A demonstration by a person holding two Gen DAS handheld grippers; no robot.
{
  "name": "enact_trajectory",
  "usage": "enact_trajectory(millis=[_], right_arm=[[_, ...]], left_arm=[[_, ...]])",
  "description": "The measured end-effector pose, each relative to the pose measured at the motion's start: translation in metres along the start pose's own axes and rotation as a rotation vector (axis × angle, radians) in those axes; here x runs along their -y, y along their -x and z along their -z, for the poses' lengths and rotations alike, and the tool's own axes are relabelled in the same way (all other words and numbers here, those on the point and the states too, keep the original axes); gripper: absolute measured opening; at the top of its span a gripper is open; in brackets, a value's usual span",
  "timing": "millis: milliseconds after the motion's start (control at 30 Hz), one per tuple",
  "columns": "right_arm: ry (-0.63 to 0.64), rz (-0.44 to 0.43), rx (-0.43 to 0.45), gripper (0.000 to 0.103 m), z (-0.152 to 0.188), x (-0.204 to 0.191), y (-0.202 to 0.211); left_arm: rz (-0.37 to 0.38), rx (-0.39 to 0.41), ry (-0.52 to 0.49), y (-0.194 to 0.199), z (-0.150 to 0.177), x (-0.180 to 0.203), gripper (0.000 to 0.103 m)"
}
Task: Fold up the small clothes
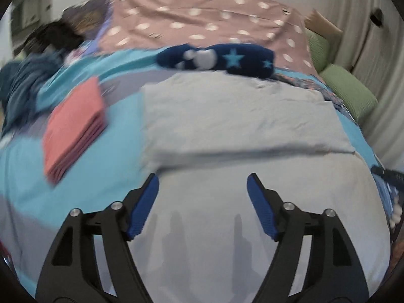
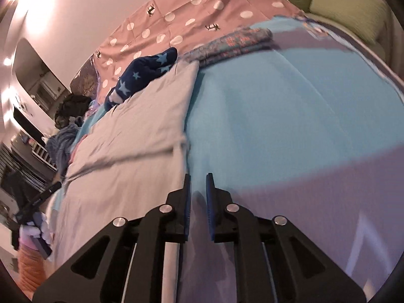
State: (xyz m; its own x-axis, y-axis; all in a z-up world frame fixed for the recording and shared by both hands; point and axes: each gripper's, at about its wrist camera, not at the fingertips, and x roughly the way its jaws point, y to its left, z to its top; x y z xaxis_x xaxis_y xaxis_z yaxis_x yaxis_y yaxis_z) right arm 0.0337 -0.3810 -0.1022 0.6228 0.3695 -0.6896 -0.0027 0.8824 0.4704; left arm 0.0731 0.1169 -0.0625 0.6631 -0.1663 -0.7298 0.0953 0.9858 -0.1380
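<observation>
A pale grey garment (image 1: 227, 131) lies spread flat on the blue bed sheet (image 1: 83, 166), with a fold line across its middle. My left gripper (image 1: 203, 184) hovers over its near part, open and empty. In the right wrist view the same garment (image 2: 131, 136) lies at the left. My right gripper (image 2: 198, 180) sits at its right edge over the sheet (image 2: 277, 116), jaws nearly closed with a narrow gap and nothing between them. The other gripper (image 2: 38, 202) shows at far left.
A folded pink stack (image 1: 73, 126) lies left of the garment. A navy star-patterned item (image 1: 219, 59) sits behind it, a folded patterned cloth (image 2: 232, 41) beside that. A pink dotted cover (image 1: 197, 17), green cushions (image 1: 351, 93) and a heap of dark clothes (image 1: 22, 85) ring the bed.
</observation>
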Motion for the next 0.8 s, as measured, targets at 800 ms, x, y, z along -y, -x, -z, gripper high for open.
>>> enact_trajectory(millis=[800], right_arm=[[-0.058,-0.107,-0.091,0.038,0.120,-0.024,0.074]], left_arm=[[0.188,-0.052,0.136,0.086,0.139,-0.053,0.076]])
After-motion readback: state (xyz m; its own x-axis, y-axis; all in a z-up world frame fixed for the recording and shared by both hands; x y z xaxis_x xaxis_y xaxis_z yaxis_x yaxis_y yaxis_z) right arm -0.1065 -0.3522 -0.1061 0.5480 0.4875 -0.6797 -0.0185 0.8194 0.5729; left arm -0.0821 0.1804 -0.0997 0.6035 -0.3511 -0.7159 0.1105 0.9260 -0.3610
